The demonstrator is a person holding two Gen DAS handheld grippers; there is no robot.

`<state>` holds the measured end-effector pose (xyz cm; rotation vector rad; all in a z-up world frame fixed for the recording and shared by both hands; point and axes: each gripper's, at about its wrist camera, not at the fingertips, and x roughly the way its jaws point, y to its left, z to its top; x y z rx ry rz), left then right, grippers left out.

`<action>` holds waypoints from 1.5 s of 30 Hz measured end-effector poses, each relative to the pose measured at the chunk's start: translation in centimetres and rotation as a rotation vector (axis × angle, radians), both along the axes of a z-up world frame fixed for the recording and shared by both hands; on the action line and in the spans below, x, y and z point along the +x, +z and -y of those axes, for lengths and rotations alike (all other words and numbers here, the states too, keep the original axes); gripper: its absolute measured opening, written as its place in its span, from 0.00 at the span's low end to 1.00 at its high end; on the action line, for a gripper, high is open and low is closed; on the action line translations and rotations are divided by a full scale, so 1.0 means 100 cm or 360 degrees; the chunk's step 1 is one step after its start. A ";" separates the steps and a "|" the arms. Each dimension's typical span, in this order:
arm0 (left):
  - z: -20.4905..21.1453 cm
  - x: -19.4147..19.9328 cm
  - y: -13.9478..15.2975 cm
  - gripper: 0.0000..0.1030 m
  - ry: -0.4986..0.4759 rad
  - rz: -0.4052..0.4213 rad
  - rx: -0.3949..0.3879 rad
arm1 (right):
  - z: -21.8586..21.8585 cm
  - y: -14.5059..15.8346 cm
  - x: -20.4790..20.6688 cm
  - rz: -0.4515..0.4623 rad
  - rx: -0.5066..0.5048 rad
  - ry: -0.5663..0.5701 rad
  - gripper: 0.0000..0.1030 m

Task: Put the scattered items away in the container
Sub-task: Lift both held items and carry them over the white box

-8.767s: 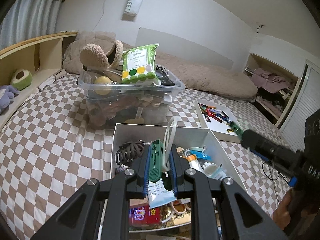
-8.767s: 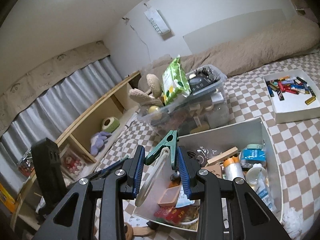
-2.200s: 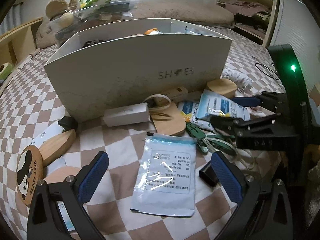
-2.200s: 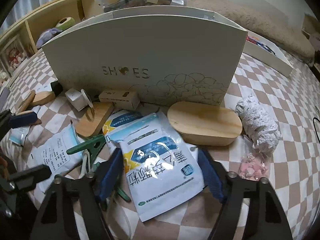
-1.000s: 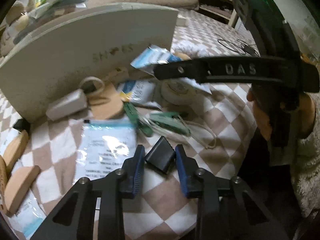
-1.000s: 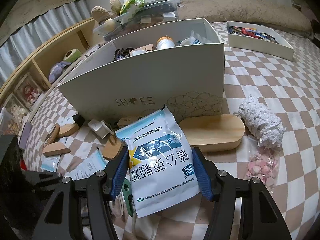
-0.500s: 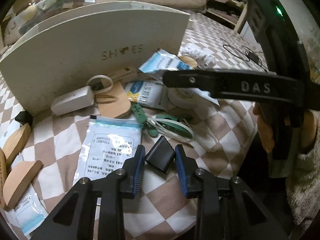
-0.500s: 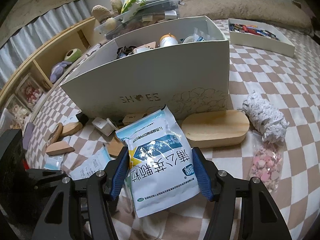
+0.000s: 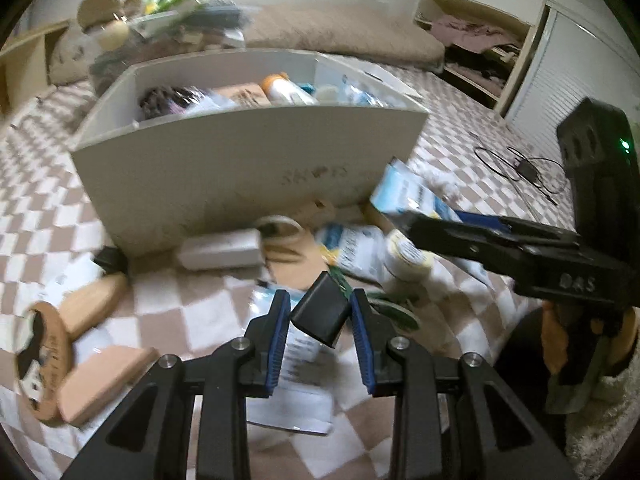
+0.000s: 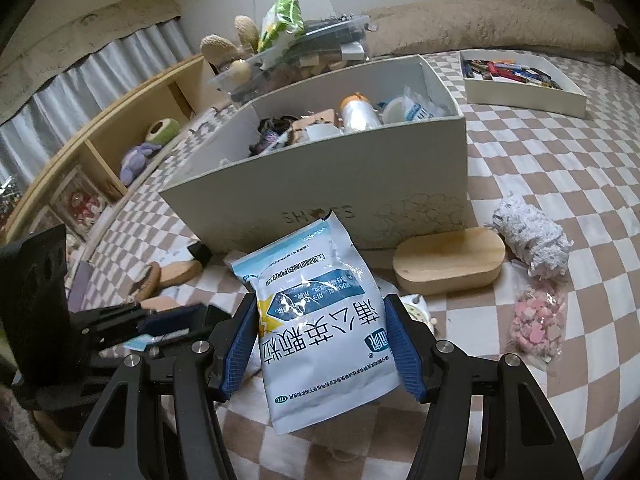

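Left wrist view is showing the left gripper pinching a small black block between its blue pads, the block tilted and lifted clear of the checkered bedspread. Straight ahead the white shoe box is standing open, already holding a bottle, a dark tangle and several packets. Along the foot of its front wall a white rectangular pack, a wooden piece with a loop of cord and a blue-and-white packet are lying close together, while a flat white pouch is lying under the gripper fingers. At left, wooden pieces and a round wooden disc with a dark print are resting on the bedspread. The picture is blurring with motion. Right wrist view is showing the right gripper grasping a large blue-and-white sachet by its two side edges, the sachet raised in front of the shoe box and leaning toward its front wall. Beside the box's front right corner an oval wooden board is lying flat, with a bundle of white lace just to its right and a clear bag of pink pieces nearer the camera. Farther back a shallow white tray of coloured sticks is sitting well apart from the box, and a clear bin piled with things is standing behind it. The left gripper is appearing at the left edge of this view.
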<state>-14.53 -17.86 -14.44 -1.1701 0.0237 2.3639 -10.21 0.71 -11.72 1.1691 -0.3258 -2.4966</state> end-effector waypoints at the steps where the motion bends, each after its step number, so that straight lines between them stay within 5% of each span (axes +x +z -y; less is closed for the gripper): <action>1: 0.004 -0.001 0.004 0.30 0.0018 -0.0011 0.0002 | 0.000 0.002 -0.001 -0.0003 0.0000 0.0004 0.61; 23: 0.038 -0.075 0.107 0.30 0.0278 -0.0393 0.0126 | -0.008 0.081 -0.034 -0.0295 -0.0071 -0.0057 0.61; 34: 0.029 -0.114 0.130 0.30 0.0293 -0.0445 0.0168 | -0.009 0.107 -0.069 -0.0378 -0.0078 -0.0100 0.61; 45: 0.044 -0.137 0.116 0.30 0.0349 -0.0434 0.0154 | -0.014 0.107 -0.107 -0.0384 -0.0148 -0.0162 0.61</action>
